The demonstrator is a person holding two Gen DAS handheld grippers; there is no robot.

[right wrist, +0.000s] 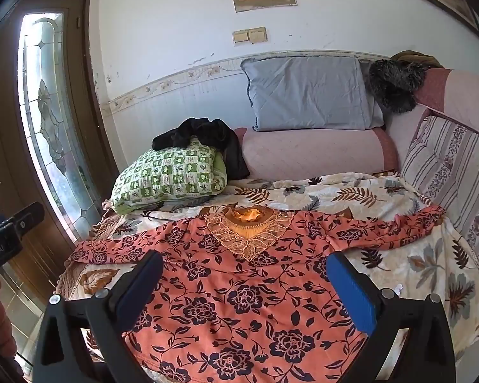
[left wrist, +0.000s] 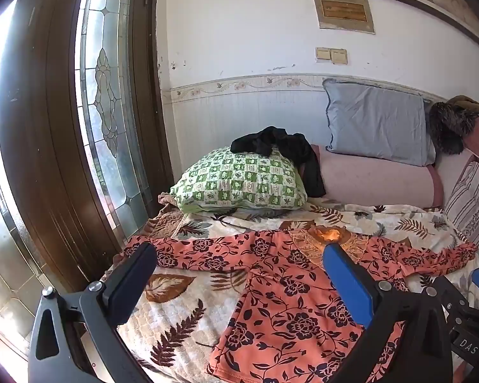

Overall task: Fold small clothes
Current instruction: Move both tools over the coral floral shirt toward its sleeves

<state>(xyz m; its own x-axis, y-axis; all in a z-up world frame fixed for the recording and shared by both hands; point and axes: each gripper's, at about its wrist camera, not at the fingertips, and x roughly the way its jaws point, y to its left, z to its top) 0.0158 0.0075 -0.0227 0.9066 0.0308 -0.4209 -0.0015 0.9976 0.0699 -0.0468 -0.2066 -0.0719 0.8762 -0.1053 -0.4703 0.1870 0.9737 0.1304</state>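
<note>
Blue-padded left gripper (left wrist: 239,255) hangs tilted downward over the bed, jaws spread wide, nothing between them. Right gripper (right wrist: 246,261) poses likewise, jaws wide apart, empty, angled down above the garment's chest. Coral floral top (right wrist: 233,287) lies flat, face up, on the leaf-print bedspread (right wrist: 431,271). Neckline (right wrist: 249,220) points away toward the pillows; hem nearest the grippers. Sleeves stretch out left and right, so the widest span runs crosswise. Green checked pillow (right wrist: 172,172) sits well beyond.
</note>
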